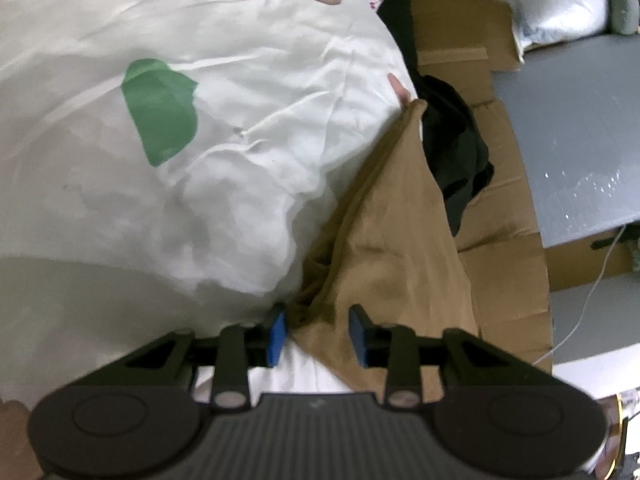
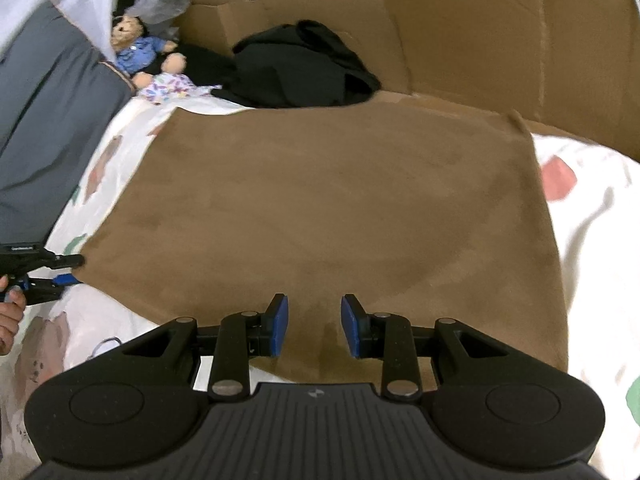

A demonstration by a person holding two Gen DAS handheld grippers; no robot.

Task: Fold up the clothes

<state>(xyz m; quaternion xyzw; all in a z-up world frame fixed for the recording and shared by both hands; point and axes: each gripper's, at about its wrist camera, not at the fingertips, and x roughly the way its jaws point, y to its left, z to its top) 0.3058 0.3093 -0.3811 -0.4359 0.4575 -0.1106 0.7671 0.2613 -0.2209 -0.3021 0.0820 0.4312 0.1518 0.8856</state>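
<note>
White printed bedding [image 1: 240,120], marked with a green patch [image 1: 160,112], fills the left and centre of the left wrist view. Flattened cardboard [image 1: 512,272] runs down the right side, with grey floor [image 1: 580,128] beyond it at the right edge. The brown cloth [image 1: 392,248] rises from the bottom centre as a narrow, creased wedge to a point at centre right, where it meets a black garment [image 1: 456,144]. The left gripper [image 1: 318,332] stands with its jaws apart; brown cloth lies between the blue pads [image 1: 277,334], and no pad is seen pressing on it. Bedding to the left of the cloth is bare.

Right wrist view: the brown cloth [image 2: 320,208] lies flat as a broad square across the centre, its far edge straight and its upper right corner slightly lifted. The bedding [image 2: 592,240] shows at both sides. The right gripper [image 2: 314,326] hovers over the near edge with its jaws apart and nothing clamped. The black garment [image 2: 304,72] lies past the far edge against a cardboard wall [image 2: 480,32]. A stuffed doll [image 2: 140,52] sits at upper left. The left gripper [image 2: 60,270] is at the cloth's left edge.
</note>
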